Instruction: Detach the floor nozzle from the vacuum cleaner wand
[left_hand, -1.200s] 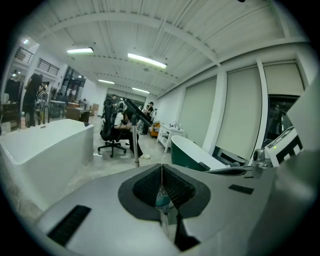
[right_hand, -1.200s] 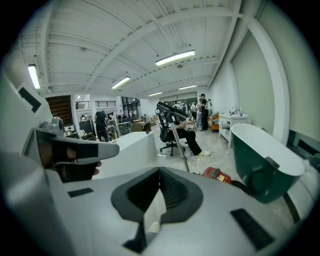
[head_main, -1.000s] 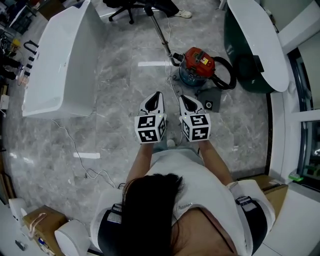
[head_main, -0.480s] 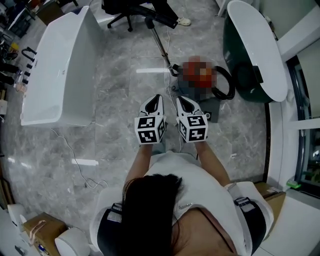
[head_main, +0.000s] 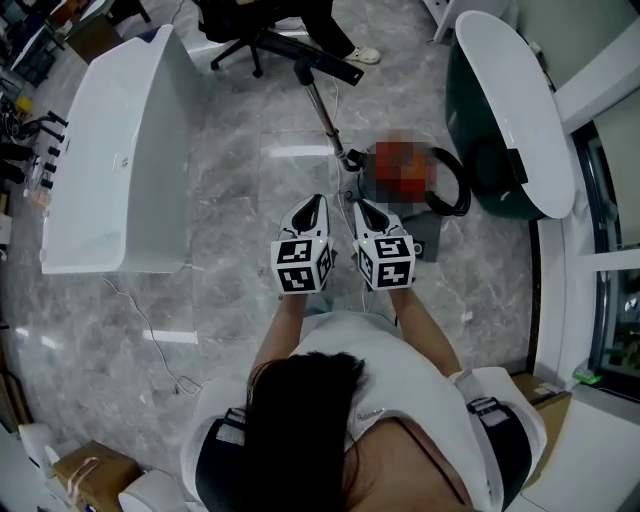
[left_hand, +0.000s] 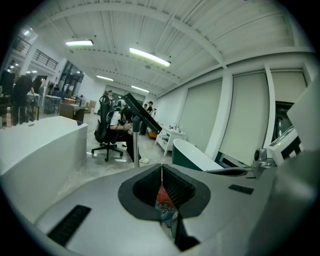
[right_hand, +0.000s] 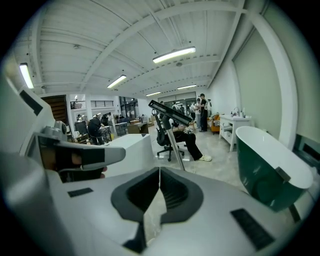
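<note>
The stone-look floor (head_main: 230, 200) is glossy and smooth; the wand (head_main: 325, 115) is shiny metal.

The vacuum cleaner (head_main: 400, 172) is set on the floor (head_main: 230, 260) between the left bathtub (head_main: 120, 150) and the right bathtub (head_main: 510, 100), just beyond the left tongs (head_main: 312, 205) and the right tongs (head_main: 362, 208). Its wand (head_main: 325, 115) is angled toward a chair (head_main: 240, 35).

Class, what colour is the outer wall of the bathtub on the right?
Dark green bathtub wall, clearest in the right gripper view.
</note>
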